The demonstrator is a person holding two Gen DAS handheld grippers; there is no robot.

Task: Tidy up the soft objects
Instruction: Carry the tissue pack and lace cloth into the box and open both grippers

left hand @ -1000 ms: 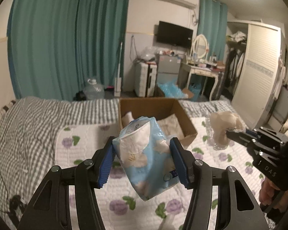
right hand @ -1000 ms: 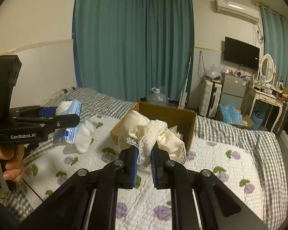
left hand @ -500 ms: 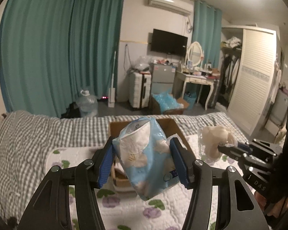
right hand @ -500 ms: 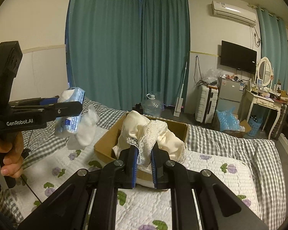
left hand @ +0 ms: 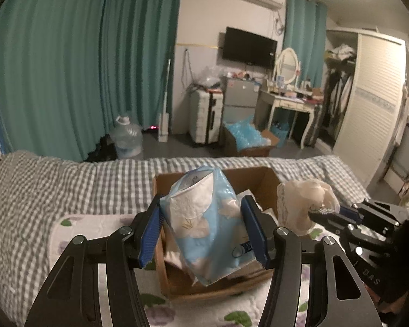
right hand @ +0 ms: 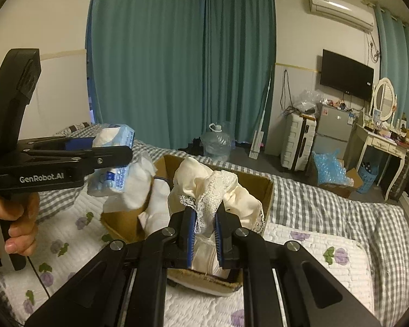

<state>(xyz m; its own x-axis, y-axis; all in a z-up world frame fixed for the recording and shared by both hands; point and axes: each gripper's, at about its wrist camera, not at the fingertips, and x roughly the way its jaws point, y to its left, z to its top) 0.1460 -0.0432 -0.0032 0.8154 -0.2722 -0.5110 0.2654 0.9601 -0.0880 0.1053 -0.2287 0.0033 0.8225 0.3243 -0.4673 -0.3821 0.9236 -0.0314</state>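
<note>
My left gripper (left hand: 204,231) is shut on a light blue tissue pack (left hand: 210,223) with white flowers and holds it above the open cardboard box (left hand: 177,286) on the bed. It also shows in the right wrist view (right hand: 114,158) at the left, tissue pack (right hand: 111,174) between its fingers. My right gripper (right hand: 204,234) is shut on a cream lace-trimmed cloth (right hand: 218,190) just over the box (right hand: 261,185). In the left wrist view that cloth (left hand: 302,204) hangs at the box's right edge from the right gripper (left hand: 319,214).
The box sits on a white quilt with purple flowers (right hand: 313,256) over a grey checked blanket (left hand: 41,185). White cloth (right hand: 155,207) lies in the box. Beyond the bed stand a water jug (left hand: 125,136), suitcase (left hand: 204,117), dressing table (left hand: 289,103) and teal curtains (left hand: 81,54).
Both grippers have moved forward with their loads and now hang over the box; the box fills more of both views and sits lower under the fingers.
</note>
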